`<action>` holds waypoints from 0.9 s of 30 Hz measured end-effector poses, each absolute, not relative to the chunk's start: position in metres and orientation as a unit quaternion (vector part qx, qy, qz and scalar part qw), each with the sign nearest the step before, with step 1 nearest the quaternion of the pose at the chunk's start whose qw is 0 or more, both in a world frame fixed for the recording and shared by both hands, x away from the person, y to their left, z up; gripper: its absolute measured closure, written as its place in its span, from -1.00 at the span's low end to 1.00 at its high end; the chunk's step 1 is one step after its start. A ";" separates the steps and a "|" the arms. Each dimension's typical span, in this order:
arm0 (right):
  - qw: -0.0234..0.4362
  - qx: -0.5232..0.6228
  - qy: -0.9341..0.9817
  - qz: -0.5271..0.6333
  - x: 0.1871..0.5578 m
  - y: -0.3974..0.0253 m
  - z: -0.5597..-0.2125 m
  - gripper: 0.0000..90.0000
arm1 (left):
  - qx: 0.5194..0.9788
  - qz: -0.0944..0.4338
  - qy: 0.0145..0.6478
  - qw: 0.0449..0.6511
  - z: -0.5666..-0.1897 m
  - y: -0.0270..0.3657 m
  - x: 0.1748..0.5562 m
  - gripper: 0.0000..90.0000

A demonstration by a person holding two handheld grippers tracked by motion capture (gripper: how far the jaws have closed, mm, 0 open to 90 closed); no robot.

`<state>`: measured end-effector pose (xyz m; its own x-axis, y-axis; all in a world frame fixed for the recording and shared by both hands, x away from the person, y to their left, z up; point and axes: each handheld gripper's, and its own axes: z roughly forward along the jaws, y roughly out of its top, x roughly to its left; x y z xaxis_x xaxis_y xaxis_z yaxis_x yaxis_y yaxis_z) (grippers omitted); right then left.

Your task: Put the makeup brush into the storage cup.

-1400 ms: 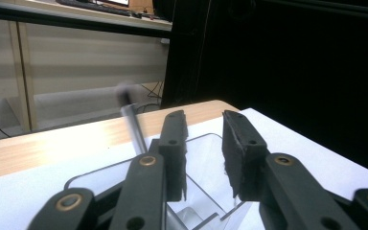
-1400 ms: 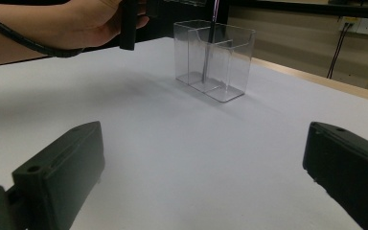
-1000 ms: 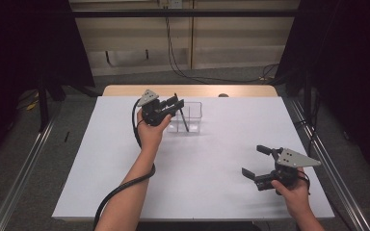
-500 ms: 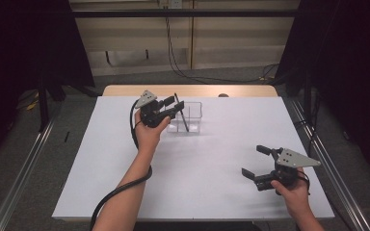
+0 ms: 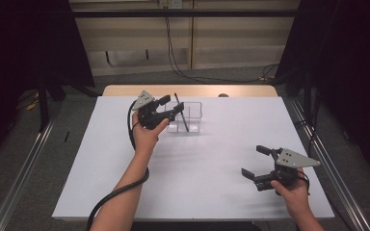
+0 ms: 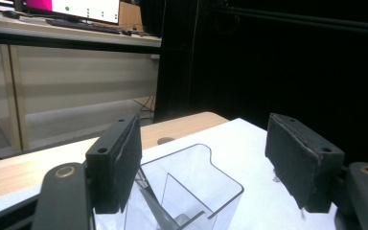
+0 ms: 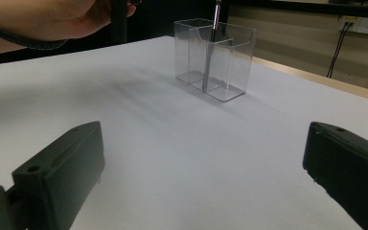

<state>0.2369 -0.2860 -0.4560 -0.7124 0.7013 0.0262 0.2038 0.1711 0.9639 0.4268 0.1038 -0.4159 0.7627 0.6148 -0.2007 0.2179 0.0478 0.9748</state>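
Observation:
A clear two-compartment container point(image 5: 189, 118) stands on the white table point(image 5: 197, 187) at the back middle. A thin dark pen point(image 5: 180, 111) leans inside it, its top sticking out above the rim. My left gripper point(image 5: 172, 105) is held just left of the container, open, with nothing between its jaws. In the left gripper view the container point(image 6: 191, 187) sits low between the open jaws of that gripper point(image 6: 201, 158). My right gripper point(image 5: 253, 161) stands open near the front right, far from the container point(image 7: 215, 57) and pen point(image 7: 214, 28).
A wooden strip point(image 5: 192, 90) runs along the table's far edge. Metal rails point(image 5: 318, 149) flank the table on both sides. Cables point(image 5: 183, 67) hang behind. The left hand and its cable point(image 7: 38, 21) show at the right gripper view's top left.
My left gripper has drawn back a little to the left of the container, jaws apart. The pen stays leaning in the container. The right gripper has not moved.

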 end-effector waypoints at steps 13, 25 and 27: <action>0.219 0.310 0.733 0.564 0.237 -0.286 -0.456 -1.00 | 0.680 0.143 0.289 0.659 -0.418 0.107 0.423 -0.55; 0.221 0.310 0.732 0.565 0.236 -0.288 -0.456 -1.00 | 0.685 0.135 0.287 0.655 -0.419 0.110 0.422 -0.82; 0.221 0.310 0.732 0.564 0.236 -0.288 -0.456 -1.00 | 0.688 0.133 0.286 0.654 -0.420 0.110 0.422 -0.85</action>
